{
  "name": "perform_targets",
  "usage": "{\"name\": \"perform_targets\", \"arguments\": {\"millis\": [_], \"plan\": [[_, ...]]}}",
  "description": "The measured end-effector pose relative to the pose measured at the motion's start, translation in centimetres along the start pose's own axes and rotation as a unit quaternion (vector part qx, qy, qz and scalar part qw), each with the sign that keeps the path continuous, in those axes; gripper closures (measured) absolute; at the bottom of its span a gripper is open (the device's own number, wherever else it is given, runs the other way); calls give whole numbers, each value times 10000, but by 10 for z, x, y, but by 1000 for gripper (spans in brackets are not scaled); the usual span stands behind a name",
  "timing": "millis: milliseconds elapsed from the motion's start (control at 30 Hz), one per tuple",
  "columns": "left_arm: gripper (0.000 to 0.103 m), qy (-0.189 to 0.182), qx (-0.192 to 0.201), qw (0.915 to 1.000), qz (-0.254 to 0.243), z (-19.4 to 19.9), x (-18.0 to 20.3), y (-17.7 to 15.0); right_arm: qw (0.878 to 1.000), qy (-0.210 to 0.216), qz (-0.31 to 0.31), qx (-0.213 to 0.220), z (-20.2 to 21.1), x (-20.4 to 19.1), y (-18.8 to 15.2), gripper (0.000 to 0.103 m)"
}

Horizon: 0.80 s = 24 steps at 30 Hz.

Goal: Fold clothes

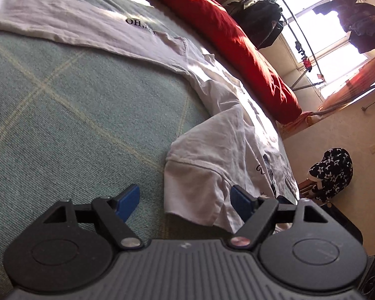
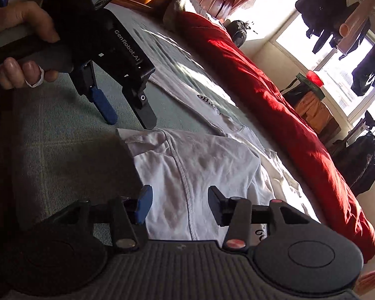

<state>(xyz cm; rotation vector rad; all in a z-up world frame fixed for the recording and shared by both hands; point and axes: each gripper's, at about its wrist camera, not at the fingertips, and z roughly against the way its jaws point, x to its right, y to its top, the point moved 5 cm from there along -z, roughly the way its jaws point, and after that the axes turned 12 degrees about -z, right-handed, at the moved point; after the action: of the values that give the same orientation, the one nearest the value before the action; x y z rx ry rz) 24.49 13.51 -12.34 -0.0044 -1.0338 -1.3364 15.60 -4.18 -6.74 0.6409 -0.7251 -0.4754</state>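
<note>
A white T-shirt (image 1: 220,150) is lying on the green bedspread (image 1: 62,100), its body running away toward the far left and a folded sleeve (image 2: 187,170) sitting at the near end, beside the red quilt (image 2: 275,95).

Left gripper (image 2: 127,115), held by a person's hand (image 2: 20,45): it is hanging just left of the sleeve's hem, one finger tip close above the corner; contact cannot be confirmed. Its jaws are standing wide, holding nothing.

Right gripper (image 2: 178,206): it is sitting directly over the sleeve, the seam running away between its fingers. Jaws are standing partly apart, gripping nothing. In my judgement both grippers are near enough to take the sleeve edge.
</note>
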Motion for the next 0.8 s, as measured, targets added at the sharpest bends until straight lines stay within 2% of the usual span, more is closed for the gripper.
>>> {"name": "perform_targets", "arguments": {"millis": [67, 200, 333, 467, 633, 667, 700, 767, 800], "plan": [[24, -59, 0, 10000, 62, -1, -3, 1, 9977, -116, 665, 20, -11, -13, 3, 45], [24, -94, -16, 9999, 44, -2, -5, 2, 9863, -184, 1618, -265, -22, -33, -7, 45], [23, -60, -31, 10000, -58, -5, -5, 2, 9862, 271, 1613, -250, -12, -48, -8, 40], [22, -38, -32, 9999, -109, -3, -3, 3, 9825, -291, 1837, 49, -29, -57, 1, 39], [20, -172, -1, 9998, -46, 6, -2, 1, 9645, -945, 2445, 320, -51, -61, 2, 40], [19, -208, 12, 9998, -22, 7, -2, 0, 9603, -1046, 2561, 370, -52, -62, 1, 42], [19, -237, 25, 9997, 8, 8, -2, 0, 9570, -1128, 2639, 414, -51, -63, 0, 59], [19, -291, 52, 9995, 70, 9, -2, -1, 9612, -1211, 2433, 478, -44, -57, 0, 92], [19, -319, 65, 9994, 101, 9, -2, -2, 9644, -1250, 2271, 521, -40, -53, 1, 92]]}}
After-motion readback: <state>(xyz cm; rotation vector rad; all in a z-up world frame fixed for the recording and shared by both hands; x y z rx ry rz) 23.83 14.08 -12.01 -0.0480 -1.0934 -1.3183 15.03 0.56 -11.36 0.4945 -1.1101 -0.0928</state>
